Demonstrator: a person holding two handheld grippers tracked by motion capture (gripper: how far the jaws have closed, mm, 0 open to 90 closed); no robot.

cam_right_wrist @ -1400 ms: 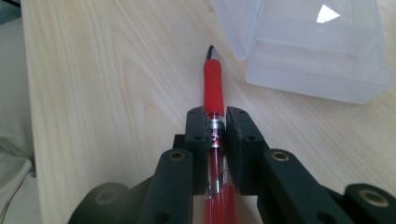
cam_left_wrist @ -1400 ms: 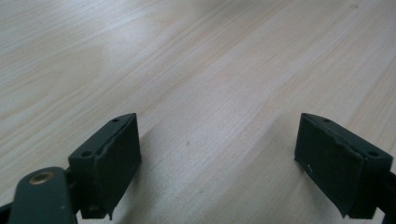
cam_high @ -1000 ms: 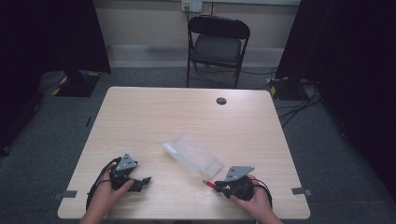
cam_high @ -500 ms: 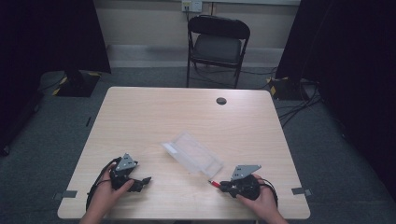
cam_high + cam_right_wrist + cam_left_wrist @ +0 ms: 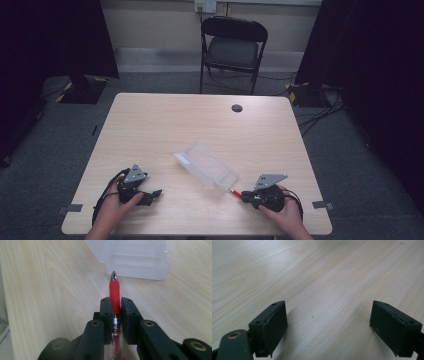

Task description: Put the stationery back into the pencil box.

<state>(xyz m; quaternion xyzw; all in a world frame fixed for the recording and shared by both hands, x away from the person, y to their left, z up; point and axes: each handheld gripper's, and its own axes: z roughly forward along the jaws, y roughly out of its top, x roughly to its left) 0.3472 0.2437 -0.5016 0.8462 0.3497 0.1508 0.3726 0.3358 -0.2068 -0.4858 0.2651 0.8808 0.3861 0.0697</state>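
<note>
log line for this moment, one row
right gripper: shut on red pen | pen tip toward clear plastic box, apart | left gripper: open, empty, over table

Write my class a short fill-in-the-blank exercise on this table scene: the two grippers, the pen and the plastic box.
1. The right gripper is shut on a pen with a ____ grip.
2. The left gripper has its jaws ____, with nothing between them.
3. The pen's metal tip points toward a clear plastic ____ on the table.

Missing words: red; open; box
</note>
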